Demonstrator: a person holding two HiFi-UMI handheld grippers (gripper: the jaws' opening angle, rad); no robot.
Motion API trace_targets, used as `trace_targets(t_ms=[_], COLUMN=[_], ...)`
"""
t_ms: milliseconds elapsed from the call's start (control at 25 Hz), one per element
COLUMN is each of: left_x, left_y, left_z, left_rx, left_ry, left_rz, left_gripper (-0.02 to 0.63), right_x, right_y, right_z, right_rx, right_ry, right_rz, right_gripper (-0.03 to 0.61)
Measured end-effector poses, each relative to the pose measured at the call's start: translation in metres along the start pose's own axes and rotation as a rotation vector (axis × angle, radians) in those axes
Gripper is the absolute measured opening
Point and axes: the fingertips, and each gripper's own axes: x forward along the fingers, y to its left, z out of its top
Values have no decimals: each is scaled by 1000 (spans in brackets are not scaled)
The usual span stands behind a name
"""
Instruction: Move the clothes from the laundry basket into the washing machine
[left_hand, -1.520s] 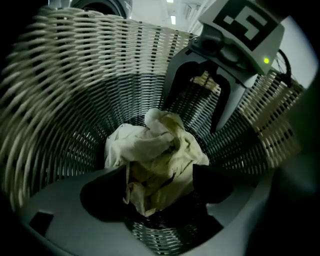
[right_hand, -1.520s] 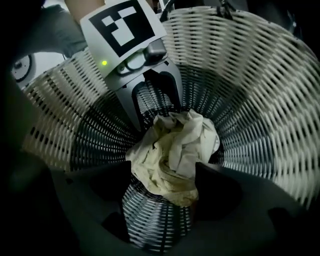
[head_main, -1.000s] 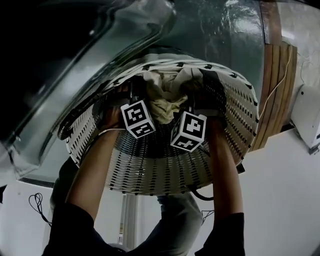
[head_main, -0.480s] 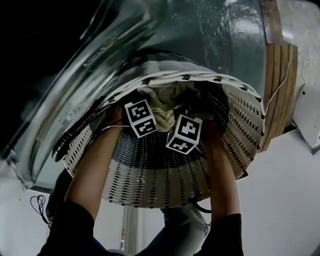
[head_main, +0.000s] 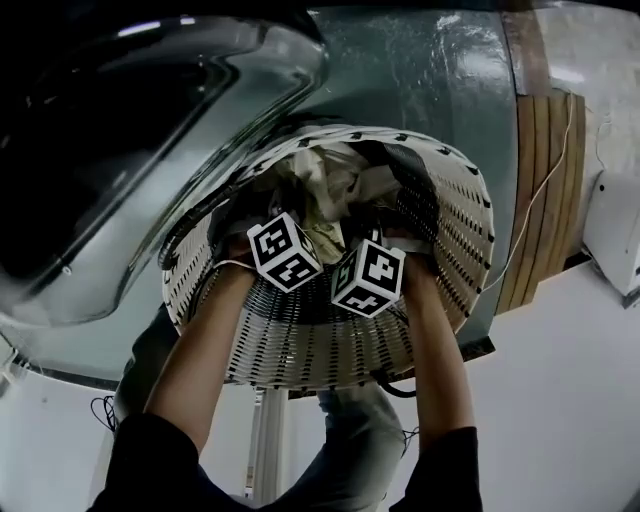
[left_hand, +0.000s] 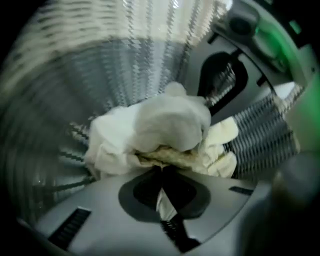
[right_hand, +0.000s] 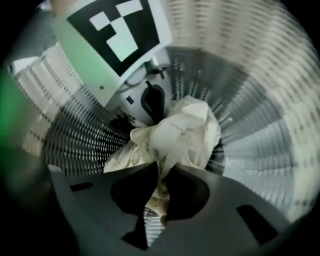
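Deep in the laundry basket at the frame's centre, the left tongs pinch a fold of the cream clothes. The right tongs have just been closing and grip the same bundle, likely for a two-handed lift.

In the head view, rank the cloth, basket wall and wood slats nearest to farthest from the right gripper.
1. The cloth, in the right gripper's jaws, which have just been closing.
2. The basket wall, around it.
3. The wood slats, far right.
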Motion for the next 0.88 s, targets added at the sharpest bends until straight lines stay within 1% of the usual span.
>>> trace_targets(t_ms=[120, 200, 440, 560, 680, 880], left_x=[-32, -54, -125, -166, -208, -279], left_y=[5, 5, 4, 2, 1, -2], left_z=[13, 20, 36, 45, 55, 75], left_rx=[-117, -180, -284, -304, -301, -307], left_ry=[-62, -97, -198, -258, -318, -395], left_rz=[34, 51, 100, 110, 111, 132], left_gripper=[17, 17, 17, 17, 17, 17], right_x=[-26, -48, -118, -156, -195, -268], right_y=[-8, -13, -17, -17, -18, -22], right_z=[10, 19, 42, 52, 62, 80], right_rx=[41, 84, 179, 211, 253, 323], right_ry=[-33, -63, -157, -204, -258, -337], right_rz=[-34, -53, -110, -134, -170, -249], right_gripper=[49, 49, 48, 48, 46, 46])
